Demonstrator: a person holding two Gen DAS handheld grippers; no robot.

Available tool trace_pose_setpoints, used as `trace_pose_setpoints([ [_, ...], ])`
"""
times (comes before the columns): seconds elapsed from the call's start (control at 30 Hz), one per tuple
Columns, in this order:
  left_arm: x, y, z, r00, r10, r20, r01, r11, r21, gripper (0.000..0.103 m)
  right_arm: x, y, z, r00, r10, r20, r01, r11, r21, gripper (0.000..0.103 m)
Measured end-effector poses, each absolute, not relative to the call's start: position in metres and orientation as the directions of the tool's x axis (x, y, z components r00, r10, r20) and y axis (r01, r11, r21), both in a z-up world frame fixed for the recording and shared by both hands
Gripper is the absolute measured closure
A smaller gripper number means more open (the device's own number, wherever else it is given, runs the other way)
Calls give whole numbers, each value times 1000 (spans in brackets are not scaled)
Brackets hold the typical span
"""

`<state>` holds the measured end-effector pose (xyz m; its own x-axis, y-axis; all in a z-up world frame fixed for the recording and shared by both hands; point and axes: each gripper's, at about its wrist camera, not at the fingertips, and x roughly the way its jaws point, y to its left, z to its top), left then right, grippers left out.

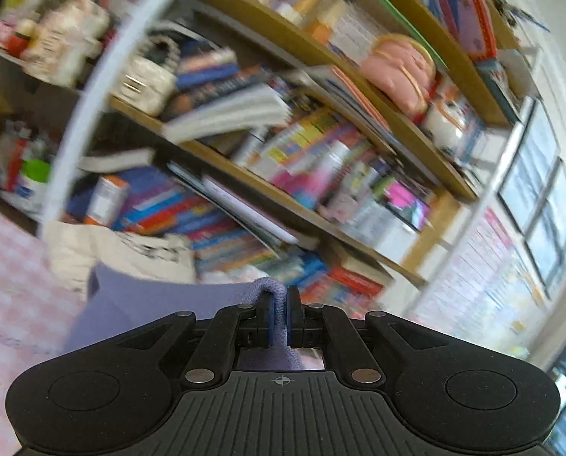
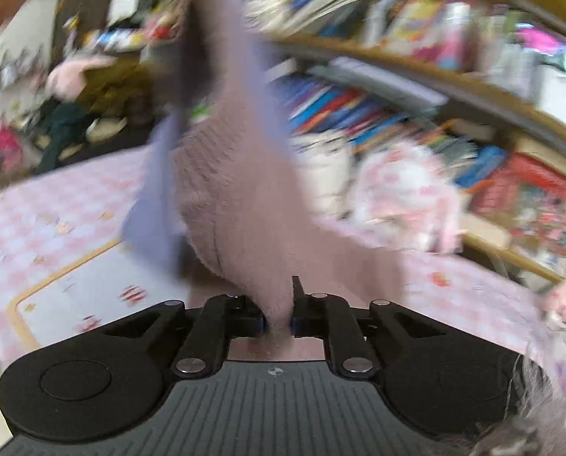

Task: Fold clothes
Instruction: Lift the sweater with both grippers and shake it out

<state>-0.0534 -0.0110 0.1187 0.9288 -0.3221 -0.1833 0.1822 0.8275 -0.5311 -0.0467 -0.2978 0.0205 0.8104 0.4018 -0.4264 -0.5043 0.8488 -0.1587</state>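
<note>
Left gripper (image 1: 279,319): clenched on a rolled edge of the lavender knit garment (image 1: 138,311), which trails off to the lower left.

Right gripper (image 2: 279,315): clamped on another part of the same garment (image 2: 241,197), which rises in a blurred sheet straight ahead of your lens.

Purpose, as judged: you hold two points so the piece hangs free and can be spread for folding.

Surface: pink checked cloth (image 2: 55,205) below, mostly bare.

Surroundings: crowded bookshelves (image 1: 321,121) just behind; a white floral bundle (image 2: 400,197) lies beside the shelves.

Obstructions: the lifted knit hides much of your right view.
</note>
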Motion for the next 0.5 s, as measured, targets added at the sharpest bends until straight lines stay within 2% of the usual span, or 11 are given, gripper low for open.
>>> trace_pose_setpoints([
  [0.07, -72, -9, 118, 944, -287, -164, 161, 833, -530, 99, -48, -326, 46, 853, 387, -351, -467, 865, -182, 93],
  [0.17, -103, -8, 126, 964, -249, -93, 162, 828, -536, 99, -60, -362, 101, 866, 452, -212, -488, 857, -166, 93],
  [0.3, -146, -6, 162, 969, -204, 136, 245, 813, -528, 99, -94, -392, 177, 793, 609, 1, -598, 780, -184, 93],
  [0.37, -154, -7, 181, 956, -194, 220, 281, 820, -499, 99, -107, -400, 208, 746, 662, 69, -635, 738, -228, 93],
  [0.43, -154, -9, 196, 942, -189, 276, 306, 824, -478, 99, -107, -404, 227, 717, 693, 74, -663, 711, -236, 93],
  [0.5, -141, -8, 199, 948, -177, 265, 292, 818, -496, 99, -97, -404, 238, 698, 715, 32, -695, 687, -213, 93],
])
